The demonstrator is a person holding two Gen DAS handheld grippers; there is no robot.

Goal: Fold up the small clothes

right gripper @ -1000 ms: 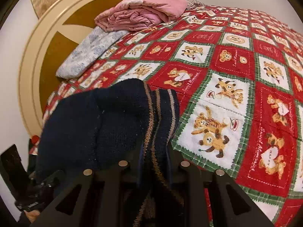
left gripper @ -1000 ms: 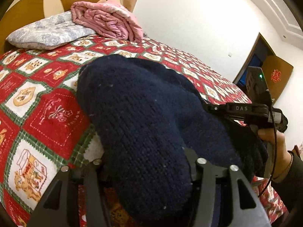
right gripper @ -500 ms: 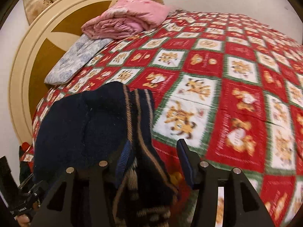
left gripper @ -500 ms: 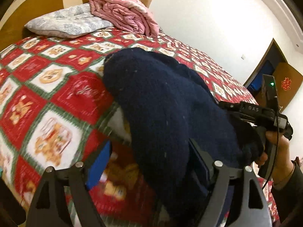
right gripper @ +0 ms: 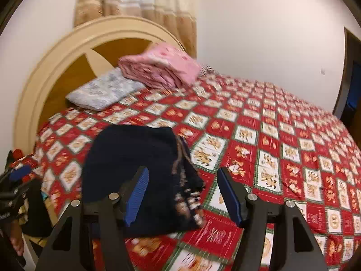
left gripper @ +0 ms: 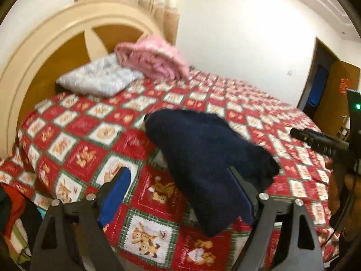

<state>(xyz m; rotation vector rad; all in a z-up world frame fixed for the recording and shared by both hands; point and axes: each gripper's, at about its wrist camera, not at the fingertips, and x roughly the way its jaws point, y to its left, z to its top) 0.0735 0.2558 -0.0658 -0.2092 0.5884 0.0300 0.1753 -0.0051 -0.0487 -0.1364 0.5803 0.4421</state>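
Observation:
A dark navy knitted garment (left gripper: 203, 158) lies folded on the red bear-patterned bedspread (left gripper: 85, 140), near the bed's front edge. My left gripper (left gripper: 178, 192) hangs above and behind it. Its jaws are opening and its blue pads touch nothing, though the cloth shows between them lower down. In the right wrist view the same garment (right gripper: 135, 158) shows a brown striped trim on its right side. My right gripper (right gripper: 183, 194) is also back from it, with its jaws opening and its pads off the cloth. A hand holds the right gripper (left gripper: 320, 144) at that view's right edge.
A folded pink blanket (left gripper: 153, 56) and a pale blue-grey pillow (left gripper: 99, 79) sit at the cream and wood headboard (left gripper: 45, 52). A heap of other clothes (left gripper: 13, 214) lies off the bed at the lower left. A dark doorway (left gripper: 320, 83) stands at the right.
Both grippers have let go of the navy garment, spread their jaws and drawn back and upward. The garment now rests folded on the bedspread.

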